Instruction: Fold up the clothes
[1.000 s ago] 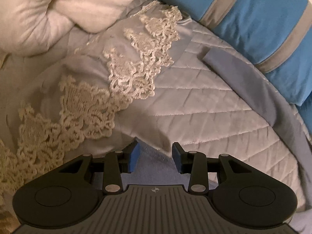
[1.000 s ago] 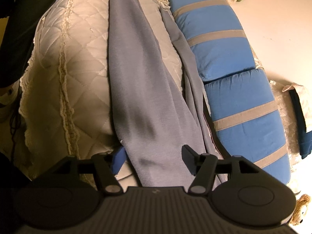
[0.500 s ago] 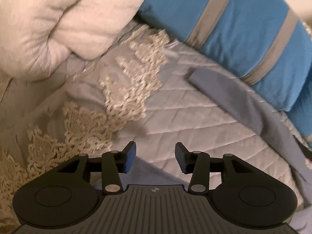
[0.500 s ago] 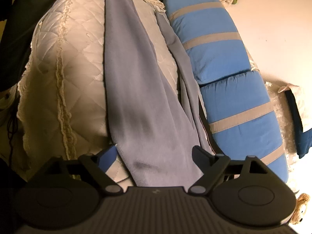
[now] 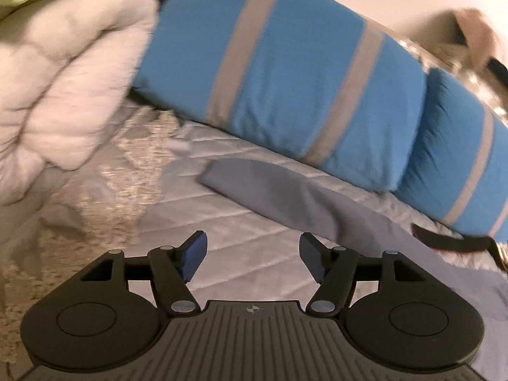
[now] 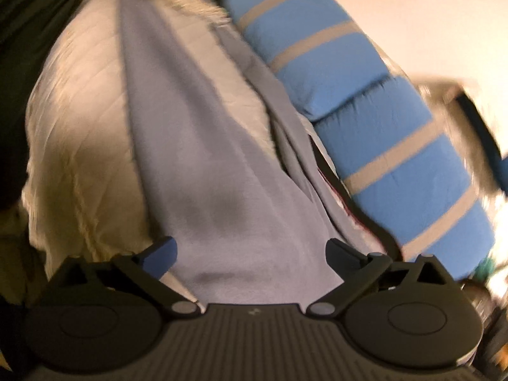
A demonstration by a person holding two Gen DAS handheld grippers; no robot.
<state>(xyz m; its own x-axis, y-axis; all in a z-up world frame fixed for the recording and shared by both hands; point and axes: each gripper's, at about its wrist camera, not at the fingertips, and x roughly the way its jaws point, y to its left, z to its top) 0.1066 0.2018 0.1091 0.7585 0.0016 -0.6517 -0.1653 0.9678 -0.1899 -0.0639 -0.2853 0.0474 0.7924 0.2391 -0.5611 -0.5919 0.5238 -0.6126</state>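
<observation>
A big bed with a pale quilted cover point(image 6: 79, 146) carries everything. Along its far edge lie long blue pillows with grey stripes point(image 5: 295, 89). The soft grey-blue clothing point(image 6: 203, 171) stretches down the bed's middle (one thin end point(image 5: 254, 177) reaches beside the pillows). The left gripper point(image 5: 252, 258) is spread wide, holding nothing. The right gripper point(image 6: 250, 255) gapes over the clothing.

No words, numbers or brand names can be read anywhere in these pictures. The only sign is a tiny round mark with a cross in it, on the ribbed top edge of the left gripper point(image 5: 253, 257). The right gripper point(image 6: 250, 250) has a small pale mark in the same spot, too blurry to make out.
</observation>
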